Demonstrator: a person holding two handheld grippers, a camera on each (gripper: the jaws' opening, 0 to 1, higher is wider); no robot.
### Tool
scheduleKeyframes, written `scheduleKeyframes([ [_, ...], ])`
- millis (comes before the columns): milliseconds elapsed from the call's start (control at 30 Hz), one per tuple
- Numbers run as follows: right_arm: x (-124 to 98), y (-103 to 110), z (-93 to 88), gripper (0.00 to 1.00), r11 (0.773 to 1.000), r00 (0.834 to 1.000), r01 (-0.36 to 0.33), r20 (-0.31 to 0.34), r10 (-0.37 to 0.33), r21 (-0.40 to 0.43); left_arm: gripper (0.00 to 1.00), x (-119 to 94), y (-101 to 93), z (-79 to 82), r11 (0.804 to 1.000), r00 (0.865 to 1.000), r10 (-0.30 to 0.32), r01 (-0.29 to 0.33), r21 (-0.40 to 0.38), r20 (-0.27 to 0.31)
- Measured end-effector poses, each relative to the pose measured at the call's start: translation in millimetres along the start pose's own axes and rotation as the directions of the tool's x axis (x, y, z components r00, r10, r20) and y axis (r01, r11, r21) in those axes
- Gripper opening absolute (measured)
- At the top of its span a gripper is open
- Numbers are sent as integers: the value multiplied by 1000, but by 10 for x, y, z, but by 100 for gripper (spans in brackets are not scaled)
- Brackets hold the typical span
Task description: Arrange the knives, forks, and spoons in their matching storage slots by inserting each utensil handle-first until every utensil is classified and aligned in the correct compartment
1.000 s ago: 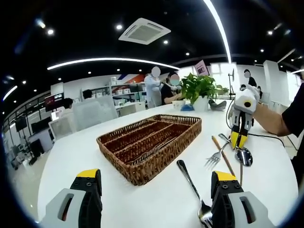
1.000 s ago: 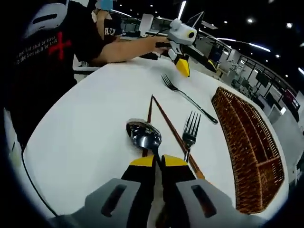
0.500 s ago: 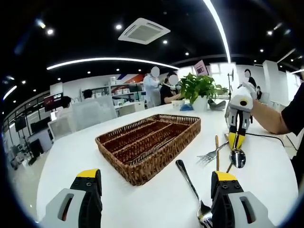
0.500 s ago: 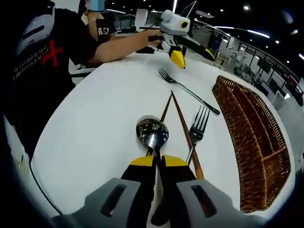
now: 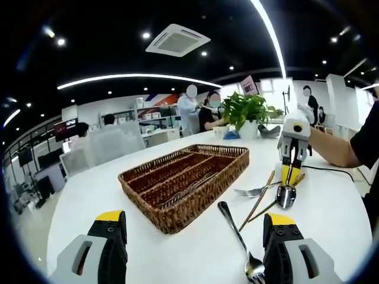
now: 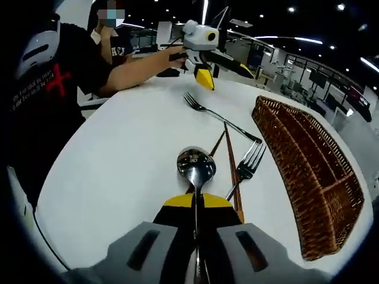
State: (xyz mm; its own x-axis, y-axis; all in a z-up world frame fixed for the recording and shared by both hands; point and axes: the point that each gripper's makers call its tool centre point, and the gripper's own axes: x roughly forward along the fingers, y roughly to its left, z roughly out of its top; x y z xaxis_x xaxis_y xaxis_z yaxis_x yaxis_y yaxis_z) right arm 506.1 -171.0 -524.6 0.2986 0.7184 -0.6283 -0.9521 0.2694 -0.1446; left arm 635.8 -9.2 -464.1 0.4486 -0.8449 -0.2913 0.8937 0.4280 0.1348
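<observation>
Over white table [image 6: 118, 160], right claw [image 6: 197, 201] grips spoon [image 6: 196, 167], tilted down.

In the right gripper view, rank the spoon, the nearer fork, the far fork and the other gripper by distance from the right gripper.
1. Spoon, clamped in the right gripper.
2. Nearer fork, just right of the spoon.
3. Far fork, beyond, mid-table.
4. Left gripper, at the far table edge.
</observation>
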Motion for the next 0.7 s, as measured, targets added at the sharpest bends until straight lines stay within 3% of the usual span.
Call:
scheduleKeyframes([
  [267,-73,-150,152,0,995,993,95,69,-95,16,100,12,-35,-2,1000,1000,-11,11,5,-2],
  [367,-123,-220,236,0,990,985,140,94,-141,17,100,15,-51,0,1000,1000,-16,16,6,0],
  [467,-185,-310,381,0,979,967,205,152,-205,20,100,18,-55,16,1000,1000,-17,17,6,8],
  [500,-241,-384,499,0,966,944,254,206,-258,48,100,18,-74,41,1000,999,-25,25,0,21],
  [567,-309,-425,598,0,958,924,278,251,-288,77,100,18,-93,72,999,999,-32,32,-3,34],
  [700,-502,-511,928,1,933,841,333,405,-358,133,100,54,-181,116,999,997,-52,52,6,49],
])
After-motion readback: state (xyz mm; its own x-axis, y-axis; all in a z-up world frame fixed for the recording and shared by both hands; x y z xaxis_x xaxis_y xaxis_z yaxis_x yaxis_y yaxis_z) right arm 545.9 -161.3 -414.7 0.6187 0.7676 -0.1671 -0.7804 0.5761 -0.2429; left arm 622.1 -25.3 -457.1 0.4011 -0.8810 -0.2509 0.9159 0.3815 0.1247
